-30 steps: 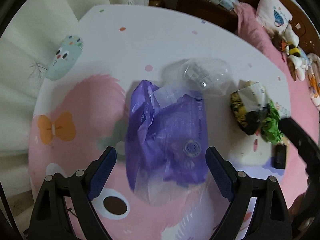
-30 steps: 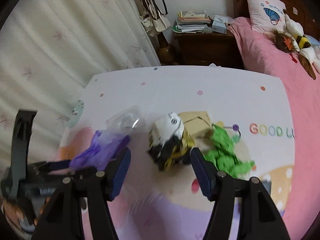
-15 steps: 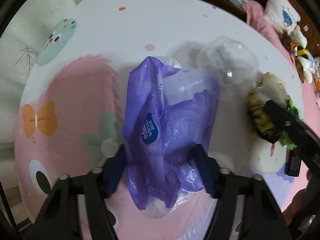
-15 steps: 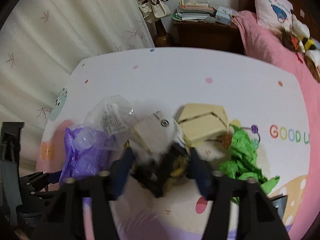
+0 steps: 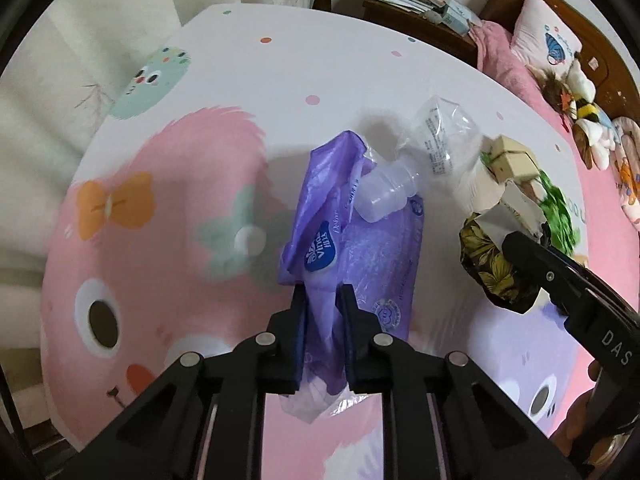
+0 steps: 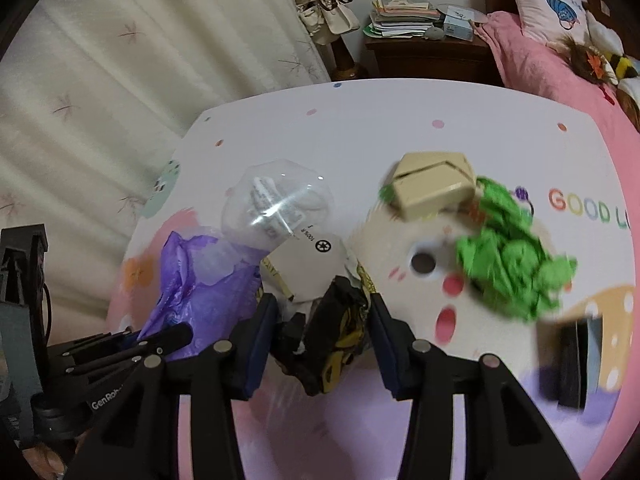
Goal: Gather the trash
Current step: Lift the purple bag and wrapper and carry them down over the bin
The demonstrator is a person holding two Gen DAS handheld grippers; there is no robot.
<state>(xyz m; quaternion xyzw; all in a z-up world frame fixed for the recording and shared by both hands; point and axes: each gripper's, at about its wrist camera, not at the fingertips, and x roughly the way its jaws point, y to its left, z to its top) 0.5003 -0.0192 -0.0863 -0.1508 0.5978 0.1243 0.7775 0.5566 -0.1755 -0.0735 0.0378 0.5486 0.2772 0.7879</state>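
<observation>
My left gripper (image 5: 322,300) is shut on a purple plastic wrapper (image 5: 360,240) with a clear cap, lying on the cartoon play mat (image 5: 160,200). The wrapper also shows in the right wrist view (image 6: 200,280). My right gripper (image 6: 322,312) is closed around a crumpled black-and-yellow paper carton (image 6: 328,312), which also shows in the left wrist view (image 5: 492,256). A clear plastic bag (image 6: 272,208) lies just behind both. A beige box (image 6: 432,188) and crumpled green paper (image 6: 512,256) lie to the right.
A small black object (image 6: 572,364) sits at the right of the mat. A pink bed with pillow and plush toys (image 5: 580,96) lies to the right. A wooden nightstand with books (image 6: 420,40) and curtains (image 6: 120,80) stand behind the mat.
My left gripper has closed from wide open onto the purple wrapper. My right gripper has moved forward and closed around the black-and-yellow carton.
</observation>
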